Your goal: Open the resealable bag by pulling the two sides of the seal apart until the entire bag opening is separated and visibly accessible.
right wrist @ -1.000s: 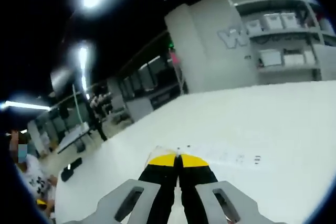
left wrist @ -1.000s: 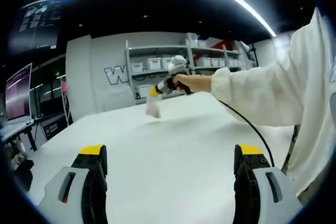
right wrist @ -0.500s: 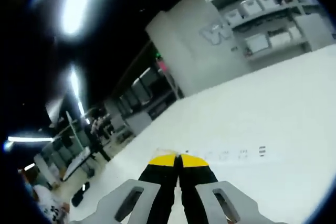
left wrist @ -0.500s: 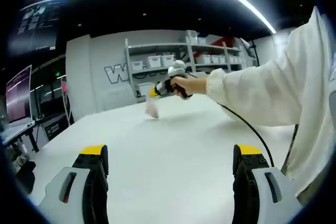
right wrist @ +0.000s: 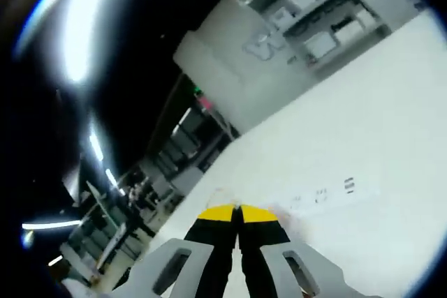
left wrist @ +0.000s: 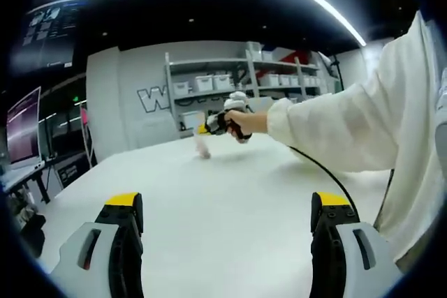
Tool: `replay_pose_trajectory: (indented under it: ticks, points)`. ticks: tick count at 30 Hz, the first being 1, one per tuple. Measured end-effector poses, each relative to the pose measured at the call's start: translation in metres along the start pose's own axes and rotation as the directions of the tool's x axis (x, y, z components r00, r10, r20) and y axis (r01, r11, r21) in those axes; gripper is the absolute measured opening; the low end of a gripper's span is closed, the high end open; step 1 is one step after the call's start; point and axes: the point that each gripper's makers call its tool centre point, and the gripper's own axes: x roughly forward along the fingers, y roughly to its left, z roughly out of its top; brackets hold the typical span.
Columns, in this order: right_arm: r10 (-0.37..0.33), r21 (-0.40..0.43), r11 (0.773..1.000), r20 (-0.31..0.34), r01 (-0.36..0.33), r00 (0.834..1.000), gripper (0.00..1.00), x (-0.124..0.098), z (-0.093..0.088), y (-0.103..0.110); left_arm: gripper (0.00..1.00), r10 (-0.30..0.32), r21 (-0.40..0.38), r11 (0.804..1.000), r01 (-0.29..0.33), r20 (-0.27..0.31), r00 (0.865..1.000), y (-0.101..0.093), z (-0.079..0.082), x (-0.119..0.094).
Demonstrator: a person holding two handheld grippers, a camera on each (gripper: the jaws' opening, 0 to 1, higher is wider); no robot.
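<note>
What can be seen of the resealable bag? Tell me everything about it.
The resealable bag is thin, clear plastic with small dark printed marks along one strip. In the right gripper view it stretches away from the shut yellow-tipped right gripper, which pinches one edge. In the left gripper view it hangs small and pale below that gripper, just above the white table; contact with the table cannot be told. Whether the seal is open cannot be told.

The left claw (left wrist: 228, 209) is hovering low over the near part of the worktop (left wrist: 230, 193), its jaws spread wide apart. The right claw (right wrist: 237, 210) is pinching its yellow-tipped jaws together, and in the left gripper view it (left wrist: 204, 128) is reaching out toward the far edge of the worktop, gripped by a hand (left wrist: 241, 122) on an outstretched, white-sleeved arm (left wrist: 349, 127).
</note>
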Motion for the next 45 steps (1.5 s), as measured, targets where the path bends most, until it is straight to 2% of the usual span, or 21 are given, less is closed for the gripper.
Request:
replay_pose_trajectory:
  ticks: [1,7,14,18,21,29,37,42,45]
  points:
    - [-0.004,-0.007,1.0,-0.011,0.004,1.0,0.0,0.003,-0.009,0.001,0.99,0.0,0.002,1.0,0.0,-0.001,1.0,0.0,0.0,0.0]
    - [0.005,-0.023,1.0,-0.055,-0.006,0.998,0.0,0.009,-0.028,0.006,0.99,0.004,0.006,1.0,-0.004,-0.006,1.0,0.001,-0.002,-0.002]
    - [0.007,-0.033,0.999,-0.092,-0.01,0.996,0.0,0.011,-0.043,0.008,0.99,-0.001,0.008,1.0,0.001,-0.006,1.0,0.0,-0.002,-0.002]
    - [-0.004,-0.087,0.996,-0.112,-0.006,0.994,0.0,0.013,-0.058,0.007,0.99,-0.003,0.002,1.0,0.003,0.004,1.0,0.0,0.0,-0.002]
    - [-0.027,-0.138,0.99,-0.109,0.011,0.994,0.0,0.013,-0.062,0.004,0.99,-0.004,0.004,1.0,0.004,0.005,1.0,0.0,0.001,-0.002]
    - [-0.019,-0.157,0.988,-0.163,-0.007,0.986,0.0,0.01,-0.083,0.011,0.99,-0.003,-0.005,1.0,0.003,0.008,1.0,-0.001,0.001,0.0]
    - [-0.01,-0.168,0.986,-0.172,-0.019,0.985,0.0,0.011,-0.089,0.013,0.99,-0.003,0.0,1.0,0.003,0.009,1.0,0.0,0.001,0.0]
    - [0.001,-0.165,0.986,-0.149,-0.026,0.989,0.03,0.01,-0.084,0.012,0.99,-0.004,-0.004,1.0,0.005,0.014,1.0,-0.001,0.002,0.001]
    - [0.006,-0.204,0.978,-0.139,-0.035,0.99,0.08,0.007,-0.085,0.015,0.99,-0.011,-0.004,1.0,0.011,0.014,1.0,-0.004,0.002,0.002]
